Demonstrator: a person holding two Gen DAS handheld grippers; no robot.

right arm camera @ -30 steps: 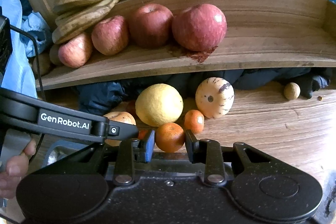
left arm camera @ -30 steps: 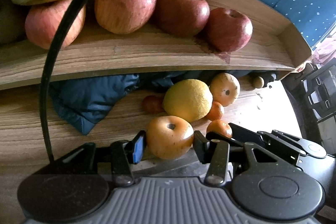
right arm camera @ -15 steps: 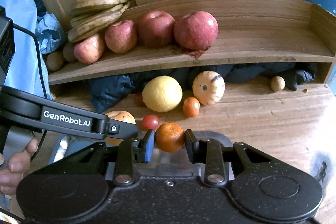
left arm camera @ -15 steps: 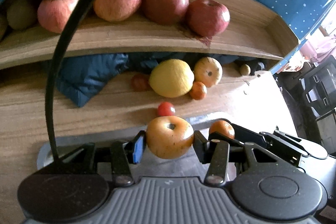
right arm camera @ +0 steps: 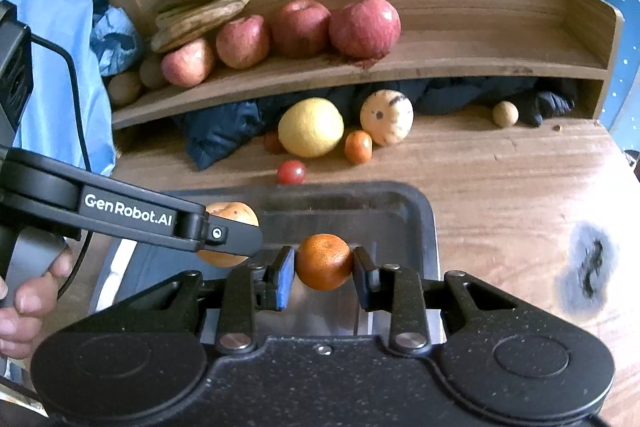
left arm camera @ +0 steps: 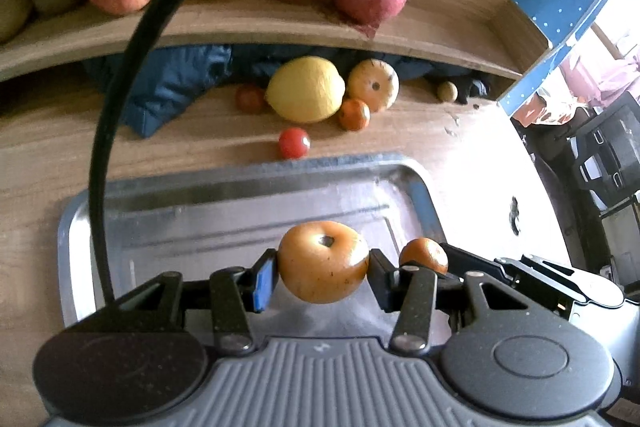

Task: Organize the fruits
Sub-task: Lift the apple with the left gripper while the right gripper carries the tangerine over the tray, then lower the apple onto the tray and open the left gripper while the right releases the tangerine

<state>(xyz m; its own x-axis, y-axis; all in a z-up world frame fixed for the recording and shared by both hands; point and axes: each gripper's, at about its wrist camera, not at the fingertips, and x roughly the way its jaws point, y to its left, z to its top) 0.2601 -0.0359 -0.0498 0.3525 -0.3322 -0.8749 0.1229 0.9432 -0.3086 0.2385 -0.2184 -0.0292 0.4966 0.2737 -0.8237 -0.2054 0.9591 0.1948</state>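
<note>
The left hand-held gripper (left arm camera: 323,273) is clamped on a persimmon (left arm camera: 323,267), pads pressing its flanks, and holds it above the tray (left arm camera: 224,203), over the tray's middle. The fruit looks firm but thin-skinned and smooth, so it probably bruises under a hard squeeze and could slip. The grip across the widest part, as here, looks like the safe one. It is squat, with no real long axis. Its dark calyx dimple points up and away from the camera, toward the tray's far rim.

The right hand-held gripper (right arm camera: 324,269) is clamped on a tangerine (right arm camera: 324,261), also held over the tray, nearer its right rim and just right of the persimmon. It is likely light, with a dimpled, soft rind that gives a little and grips well; it is taken across its middle. It is near round, and its stem end faces up.

Beyond the tray's far rim, on the table (right arm camera: 500,195), lie a cherry tomato (right arm camera: 291,171), a lemon (right arm camera: 311,127), a second tangerine (right arm camera: 358,146) and a pale striped gourd (right arm camera: 386,117). Further back from the tray, a shelf (right arm camera: 440,59) carries bananas (right arm camera: 204,1) and apples (right arm camera: 364,27).
</note>
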